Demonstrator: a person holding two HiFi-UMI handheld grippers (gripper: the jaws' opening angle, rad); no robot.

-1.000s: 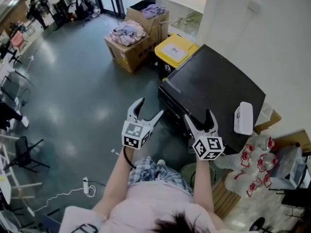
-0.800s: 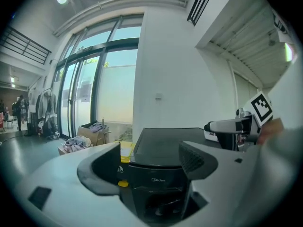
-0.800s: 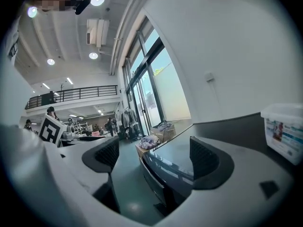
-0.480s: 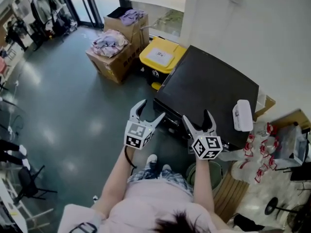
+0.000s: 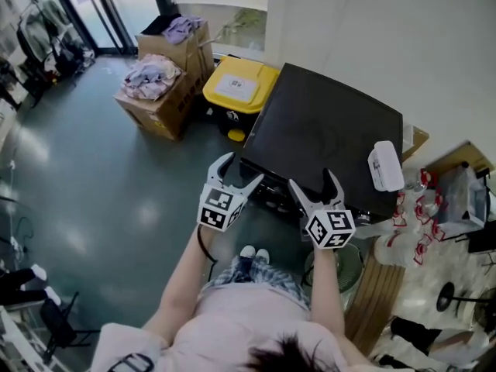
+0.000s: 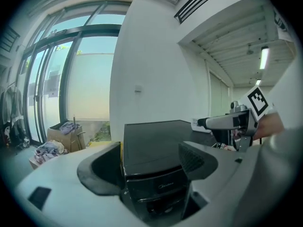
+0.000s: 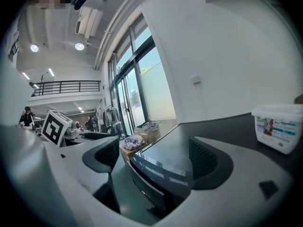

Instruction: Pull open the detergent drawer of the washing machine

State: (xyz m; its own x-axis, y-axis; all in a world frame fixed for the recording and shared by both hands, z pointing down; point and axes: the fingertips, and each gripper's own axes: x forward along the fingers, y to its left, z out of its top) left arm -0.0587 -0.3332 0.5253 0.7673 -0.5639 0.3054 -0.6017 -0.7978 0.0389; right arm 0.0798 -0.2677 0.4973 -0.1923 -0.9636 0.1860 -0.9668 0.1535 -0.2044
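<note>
At washer (image 5: 329, 126) front edge: left gripper (image 5: 240, 170) and right gripper (image 5: 314, 180), both jaws apart, nothing between. On washer top: white tub (image 5: 385, 166).

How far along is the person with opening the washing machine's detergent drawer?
Barely started. Done: the person stands at the black, glossy-topped washing machine, whose front shows nothing pulled out. In hand: the left gripper and right gripper hover open and empty before its front edge, touching nothing. Left: reach the drawer, grip it, pull.
</note>
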